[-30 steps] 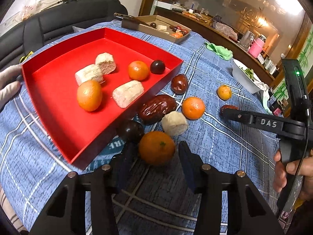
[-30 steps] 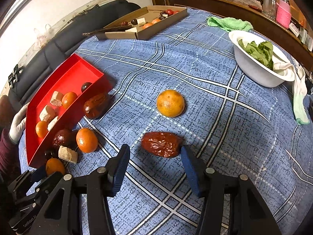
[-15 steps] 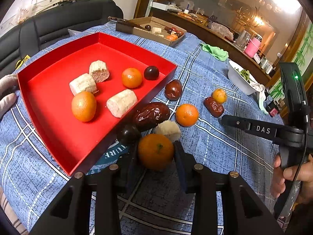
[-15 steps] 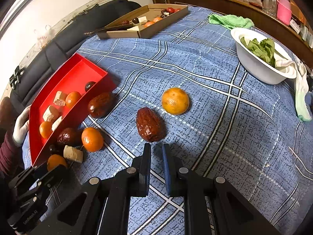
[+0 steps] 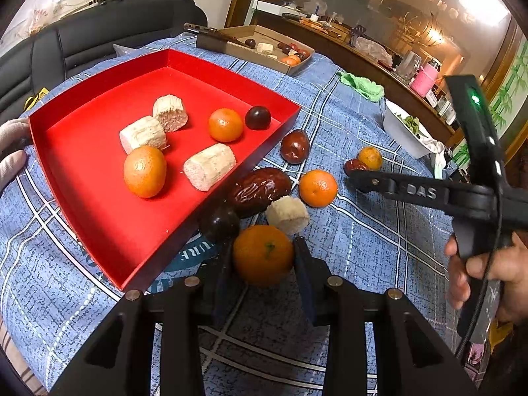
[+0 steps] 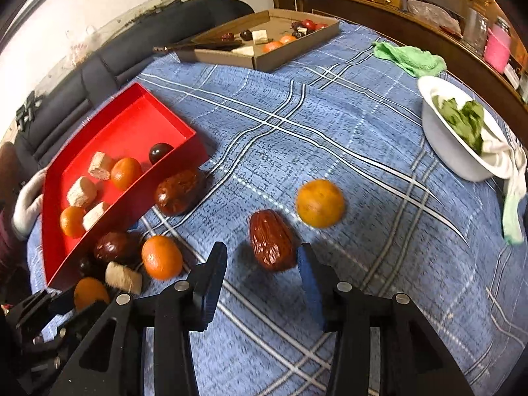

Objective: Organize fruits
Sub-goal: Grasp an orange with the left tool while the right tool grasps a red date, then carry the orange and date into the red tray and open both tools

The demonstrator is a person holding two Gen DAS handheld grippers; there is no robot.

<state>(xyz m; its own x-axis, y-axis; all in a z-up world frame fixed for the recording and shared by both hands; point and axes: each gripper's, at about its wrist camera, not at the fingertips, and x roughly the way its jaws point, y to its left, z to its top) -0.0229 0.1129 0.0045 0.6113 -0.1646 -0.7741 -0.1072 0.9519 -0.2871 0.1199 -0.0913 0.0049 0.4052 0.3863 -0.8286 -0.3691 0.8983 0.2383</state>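
Observation:
My left gripper (image 5: pixel 262 257) is shut on an orange (image 5: pixel 263 254) that rests on the blue cloth just off the red tray (image 5: pixel 99 198). The tray holds two oranges, three pale cut pieces and a dark plum (image 5: pixel 258 117). Beside its near wall lie a big date (image 5: pixel 260 188), a plum (image 5: pixel 220 222), a pale piece (image 5: pixel 287 215) and another orange (image 5: pixel 318 187). The jaws of my right gripper (image 6: pixel 260 264) are opening; a wrinkled brown date (image 6: pixel 272 241) lies between them, close to the right finger. An orange (image 6: pixel 319 203) sits just beyond.
A gloved hand (image 5: pixel 11 145) holds the tray's left edge. At the back stands a cardboard box (image 6: pixel 264 59) with more fruit. A white bowl (image 6: pixel 439 145) of greens and a green cloth (image 6: pixel 409 57) lie to the right.
My left gripper closed on the orange and stayed put. My right gripper snapped shut short of the date, which turned lengthwise, then opened again with the date between the fingers.

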